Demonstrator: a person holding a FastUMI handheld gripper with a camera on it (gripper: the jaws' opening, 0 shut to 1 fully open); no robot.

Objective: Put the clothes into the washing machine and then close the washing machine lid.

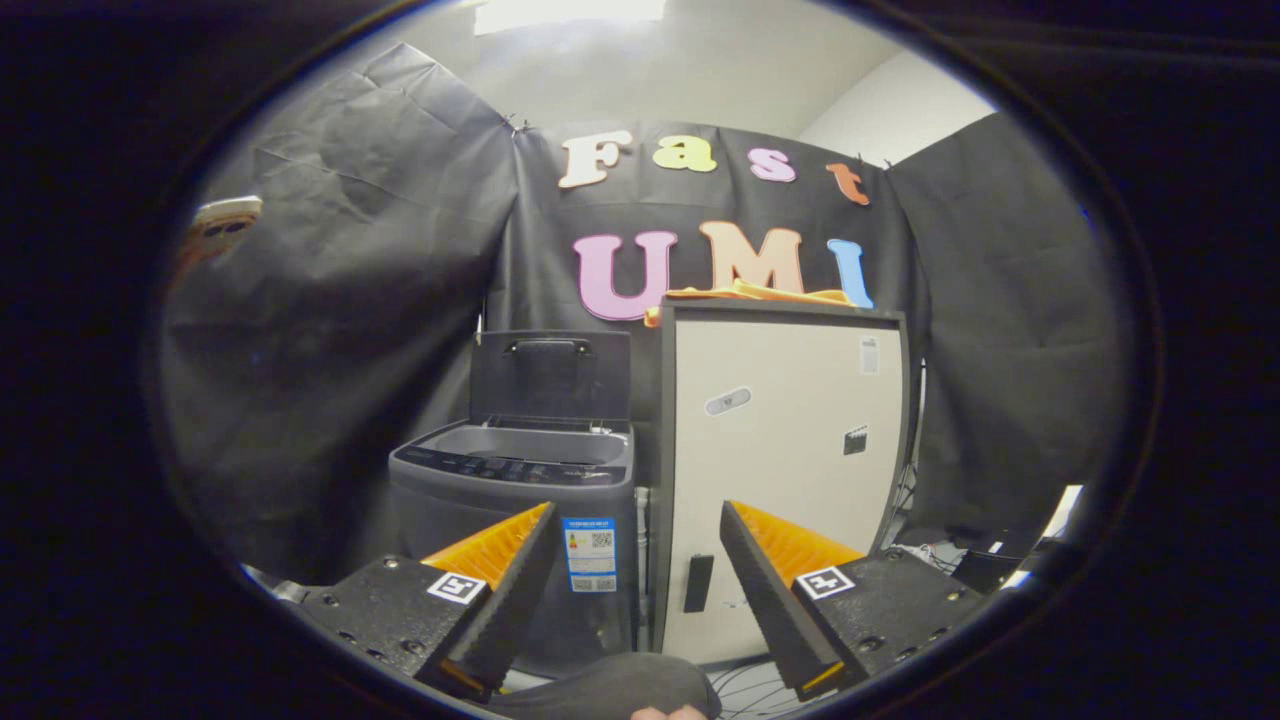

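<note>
Matt dark plastic washing machine (512,480), smooth cream-painted cabinet (785,470), soft orange cloth (750,293) on top, wrinkled matt cloth wall (340,330).

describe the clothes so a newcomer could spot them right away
Beyond the open gripper stands a tall pale cabinet, right of the grey washer with its raised lid. The clothes lie flat on the cabinet's top: an orange bundle, the one bright thing there.

An orange cloth (752,293) lies on top of the pale cabinet (785,470) beside the washing machine (515,500)
</note>
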